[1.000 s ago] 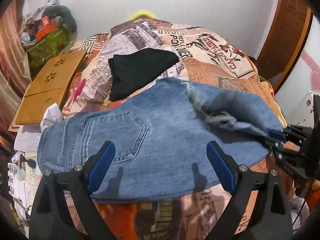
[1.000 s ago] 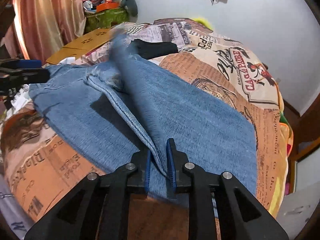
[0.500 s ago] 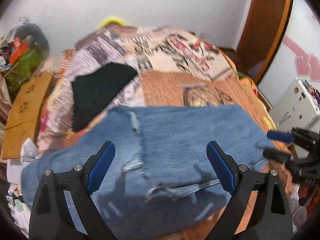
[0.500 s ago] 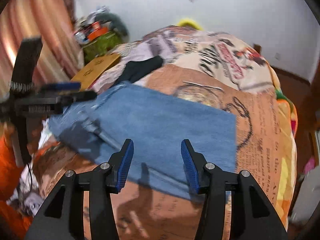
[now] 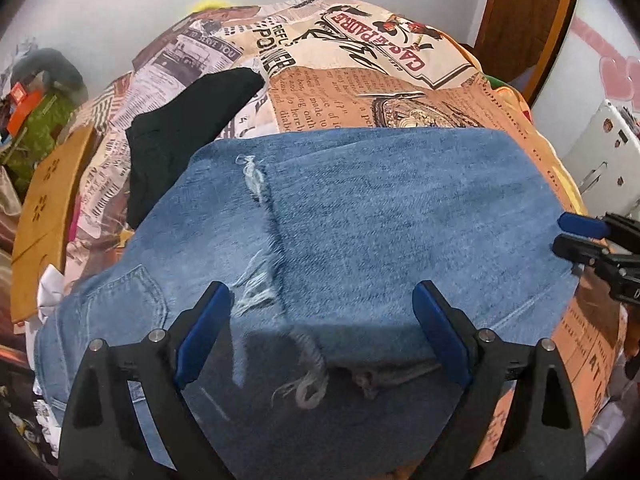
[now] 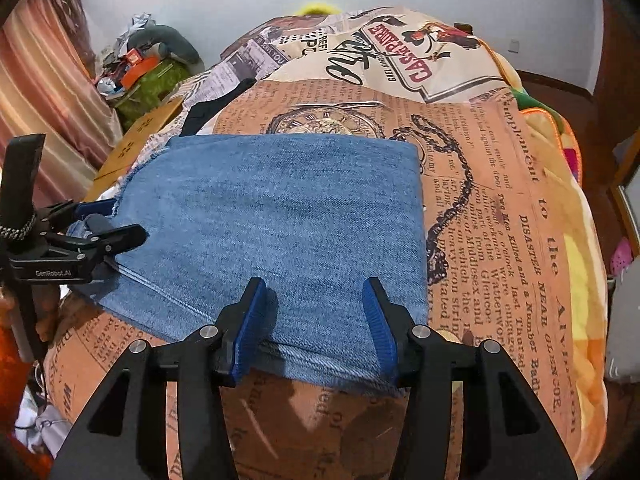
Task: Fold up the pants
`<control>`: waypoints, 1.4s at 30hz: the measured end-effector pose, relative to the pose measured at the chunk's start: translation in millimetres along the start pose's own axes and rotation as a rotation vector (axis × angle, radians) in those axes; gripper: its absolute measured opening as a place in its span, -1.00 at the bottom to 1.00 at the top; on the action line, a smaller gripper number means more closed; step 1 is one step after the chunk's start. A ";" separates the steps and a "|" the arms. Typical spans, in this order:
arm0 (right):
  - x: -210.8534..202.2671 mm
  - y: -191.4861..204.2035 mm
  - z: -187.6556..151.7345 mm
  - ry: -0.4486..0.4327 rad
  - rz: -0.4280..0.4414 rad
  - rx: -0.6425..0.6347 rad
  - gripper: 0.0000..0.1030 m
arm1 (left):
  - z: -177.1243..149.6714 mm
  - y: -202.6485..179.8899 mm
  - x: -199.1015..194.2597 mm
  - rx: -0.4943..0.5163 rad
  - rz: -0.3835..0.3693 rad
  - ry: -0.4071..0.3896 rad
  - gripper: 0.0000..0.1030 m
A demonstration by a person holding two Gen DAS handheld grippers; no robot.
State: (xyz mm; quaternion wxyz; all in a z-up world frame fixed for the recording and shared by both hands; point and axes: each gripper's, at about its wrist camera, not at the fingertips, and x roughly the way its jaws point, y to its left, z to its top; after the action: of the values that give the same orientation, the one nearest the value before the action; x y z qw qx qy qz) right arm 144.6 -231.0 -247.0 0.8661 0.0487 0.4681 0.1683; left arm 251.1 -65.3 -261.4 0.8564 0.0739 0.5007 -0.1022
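With the jeans [image 6: 288, 220] lying folded on the bedspread [image 6: 500, 184] under both spread, empty grippers, the right gripper [image 6: 316, 316] (jaws just opened) should pinch the near hem squarely while the left gripper [image 5: 320, 320] takes the frayed cuff edge before the next fold.

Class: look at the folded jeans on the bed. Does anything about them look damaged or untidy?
Yes. The jeans have a frayed hem trailing loose pale threads across the folded layer, and it runs crooked, not square with the fold.
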 end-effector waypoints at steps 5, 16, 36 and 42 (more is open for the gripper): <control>-8.6 -0.8 -1.6 0.017 -0.027 -0.005 -0.06 | -9.9 4.7 -16.9 -0.001 0.025 -0.030 0.82; -43.2 33.7 13.2 -0.057 -0.047 -0.045 0.16 | -32.6 67.5 -87.4 -0.192 0.046 -0.121 0.82; 26.9 153.4 34.2 0.006 0.090 -0.284 0.25 | -184.5 194.1 -65.3 -0.867 -0.360 0.072 0.82; 50.9 147.7 24.0 0.085 0.088 -0.279 0.25 | -194.7 206.0 -45.3 -0.983 -0.448 0.065 0.83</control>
State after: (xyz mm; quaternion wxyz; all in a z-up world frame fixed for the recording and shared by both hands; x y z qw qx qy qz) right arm 153.9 -73.5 -238.3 0.8356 -0.0589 0.4740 0.2712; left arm 116.7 183.3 -311.8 0.7315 -0.4408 0.5191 -0.0336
